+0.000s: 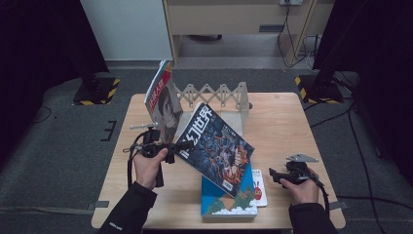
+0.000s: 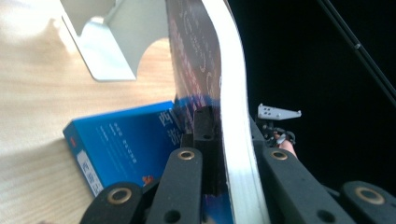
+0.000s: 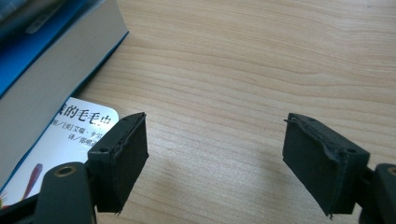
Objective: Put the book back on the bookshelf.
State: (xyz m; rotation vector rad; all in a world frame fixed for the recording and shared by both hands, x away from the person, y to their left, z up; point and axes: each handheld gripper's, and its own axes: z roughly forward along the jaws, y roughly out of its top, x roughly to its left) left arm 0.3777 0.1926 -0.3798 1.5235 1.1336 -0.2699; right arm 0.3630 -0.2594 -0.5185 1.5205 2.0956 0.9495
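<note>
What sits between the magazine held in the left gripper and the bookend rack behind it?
Nothing visible blocks it. The left gripper clamps the dark magazine, tilted above the blue book. The rack lies just behind, with one red magazine leaning at its left end and bare space beside it.

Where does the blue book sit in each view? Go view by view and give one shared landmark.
High view: the blue book lies flat at the near table edge, partly under the lifted magazine.
Left gripper view: lower left, flat on the wood behind the jaws.
Right gripper view: upper left corner, page edge facing the camera.
Shared landmark: the light wooden table.
</note>
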